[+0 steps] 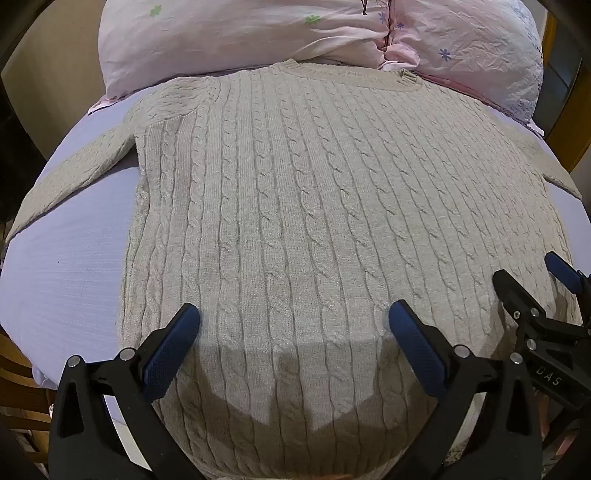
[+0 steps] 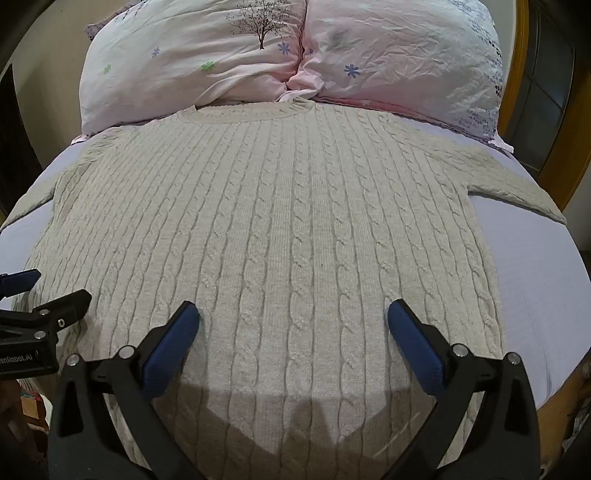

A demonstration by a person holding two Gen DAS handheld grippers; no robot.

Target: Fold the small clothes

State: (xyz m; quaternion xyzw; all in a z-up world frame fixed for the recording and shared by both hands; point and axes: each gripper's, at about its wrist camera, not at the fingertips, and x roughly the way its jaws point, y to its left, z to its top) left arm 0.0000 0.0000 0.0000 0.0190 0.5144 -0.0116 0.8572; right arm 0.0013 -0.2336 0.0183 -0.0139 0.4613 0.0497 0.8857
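Observation:
A beige cable-knit sweater (image 1: pixel 295 206) lies flat on a lilac bed sheet (image 1: pixel 74 258), neckline toward the pillows and sleeves spread to both sides. It also fills the right wrist view (image 2: pixel 288 236). My left gripper (image 1: pixel 293 325) is open and empty, hovering over the sweater's lower left part. My right gripper (image 2: pixel 293 325) is open and empty over the lower right part. The right gripper also shows at the right edge of the left wrist view (image 1: pixel 532 280), and the left gripper at the left edge of the right wrist view (image 2: pixel 44 291).
Two pink floral pillows (image 1: pixel 240 33) (image 2: pixel 399 62) lie against the sweater's neckline at the head of the bed. A wooden bed frame (image 2: pixel 576 140) runs along the right. Bare sheet (image 2: pixel 535 266) shows on both sides of the sweater.

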